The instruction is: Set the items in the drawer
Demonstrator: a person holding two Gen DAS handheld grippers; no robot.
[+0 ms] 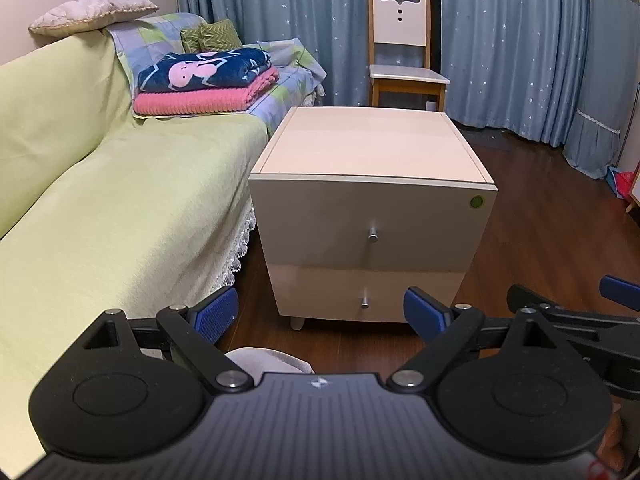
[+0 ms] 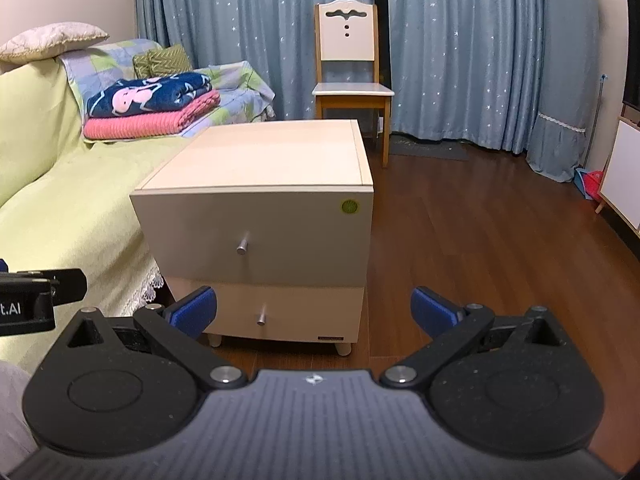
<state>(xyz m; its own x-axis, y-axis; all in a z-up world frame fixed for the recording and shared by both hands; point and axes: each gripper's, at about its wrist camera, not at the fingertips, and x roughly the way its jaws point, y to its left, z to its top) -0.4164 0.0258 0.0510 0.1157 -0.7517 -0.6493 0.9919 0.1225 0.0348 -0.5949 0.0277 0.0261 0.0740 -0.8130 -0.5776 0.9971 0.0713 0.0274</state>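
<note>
Tongs, my left pair (image 1: pixel 318 314) and right pair (image 2: pixel 314 312), hung wide open and empty before the shut top drawer (image 2: pixel 256 236), since I needed its knob (image 2: pixel 242 247) pulled first; blankets (image 1: pixel 208 82) waited on the sofa (image 1: pixel 120 200).

A sofa (image 1: pixel 100 200) under a pale green cover stands at the left, with a pink blanket (image 1: pixel 200 98) and a navy patterned blanket (image 1: pixel 208 68) folded on it. A white wooden chair (image 1: pixel 402 48) stands before blue starred curtains (image 1: pixel 512 40) on the dark wood floor (image 1: pixel 560 232).
</note>
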